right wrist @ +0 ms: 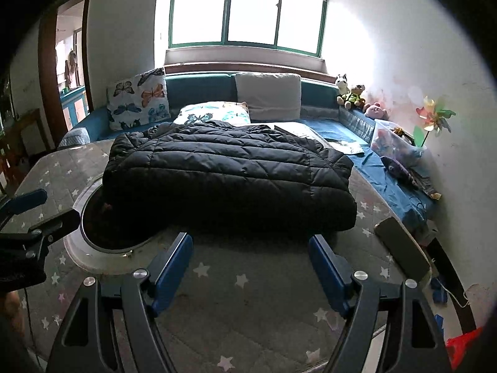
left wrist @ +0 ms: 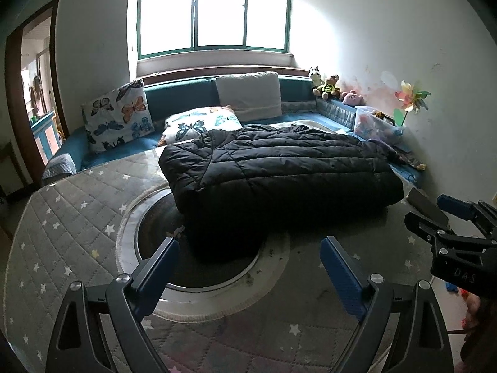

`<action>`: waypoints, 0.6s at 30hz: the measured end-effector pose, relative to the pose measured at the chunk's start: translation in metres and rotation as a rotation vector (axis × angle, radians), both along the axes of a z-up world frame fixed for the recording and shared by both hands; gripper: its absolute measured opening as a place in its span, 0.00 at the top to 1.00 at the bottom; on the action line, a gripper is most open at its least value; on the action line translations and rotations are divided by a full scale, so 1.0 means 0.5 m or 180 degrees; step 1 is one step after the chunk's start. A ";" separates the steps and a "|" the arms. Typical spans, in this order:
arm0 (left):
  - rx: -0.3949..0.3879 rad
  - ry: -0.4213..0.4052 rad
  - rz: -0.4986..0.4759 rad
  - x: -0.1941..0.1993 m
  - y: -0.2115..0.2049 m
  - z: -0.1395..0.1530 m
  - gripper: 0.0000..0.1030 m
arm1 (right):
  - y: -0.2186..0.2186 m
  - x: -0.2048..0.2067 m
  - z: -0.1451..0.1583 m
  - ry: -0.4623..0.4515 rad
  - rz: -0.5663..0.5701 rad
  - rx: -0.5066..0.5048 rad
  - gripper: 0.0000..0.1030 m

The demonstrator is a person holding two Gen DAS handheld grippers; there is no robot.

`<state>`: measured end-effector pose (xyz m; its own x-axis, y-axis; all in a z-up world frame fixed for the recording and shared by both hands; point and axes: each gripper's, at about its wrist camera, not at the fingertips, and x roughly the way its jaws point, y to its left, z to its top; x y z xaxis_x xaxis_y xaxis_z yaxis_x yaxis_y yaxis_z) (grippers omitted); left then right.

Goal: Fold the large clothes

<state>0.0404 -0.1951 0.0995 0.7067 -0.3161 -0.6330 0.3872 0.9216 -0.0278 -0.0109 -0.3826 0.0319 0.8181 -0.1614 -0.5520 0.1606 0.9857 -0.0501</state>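
Observation:
A black quilted puffer jacket lies folded into a thick block on the grey star-print table cover. It also shows in the right wrist view. My left gripper is open and empty, just in front of the jacket's near edge. My right gripper is open and empty, close to the jacket's front edge. The right gripper also shows at the right edge of the left wrist view. The left gripper also shows at the left edge of the right wrist view.
A round white-rimmed inset in the table lies partly under the jacket. A teal sofa with butterfly cushions stands behind. A clear toy box, plush toys and a pinwheel are at the right. A doorway is at the left.

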 end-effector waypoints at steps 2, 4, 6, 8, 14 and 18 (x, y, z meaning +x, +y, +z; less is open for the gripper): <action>0.0010 -0.0010 -0.0008 -0.002 -0.001 0.001 0.05 | 0.001 -0.005 -0.001 -0.0009 -0.0005 -0.0013 0.18; 0.0016 -0.0017 -0.0018 -0.004 -0.001 0.001 0.05 | 0.000 -0.006 -0.001 -0.0014 -0.0012 0.0000 0.18; 0.0037 -0.0026 -0.0025 -0.006 -0.003 0.001 0.05 | -0.001 -0.009 0.000 -0.0028 -0.0019 0.0011 0.18; 0.0061 -0.0036 -0.0021 -0.009 -0.005 0.001 0.05 | -0.001 -0.015 0.002 -0.0042 -0.0024 0.0028 0.18; 0.0109 -0.0054 -0.0018 -0.008 -0.005 -0.003 0.05 | -0.005 -0.019 0.007 -0.0059 -0.0038 0.0033 0.18; 0.0111 -0.0058 -0.0013 -0.006 -0.003 -0.005 0.05 | -0.003 -0.021 0.008 -0.0053 -0.0026 0.0021 0.18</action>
<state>0.0373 -0.1966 0.0971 0.7170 -0.2969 -0.6307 0.3910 0.9203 0.0113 -0.0213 -0.3843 0.0360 0.8259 -0.1645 -0.5392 0.1694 0.9847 -0.0409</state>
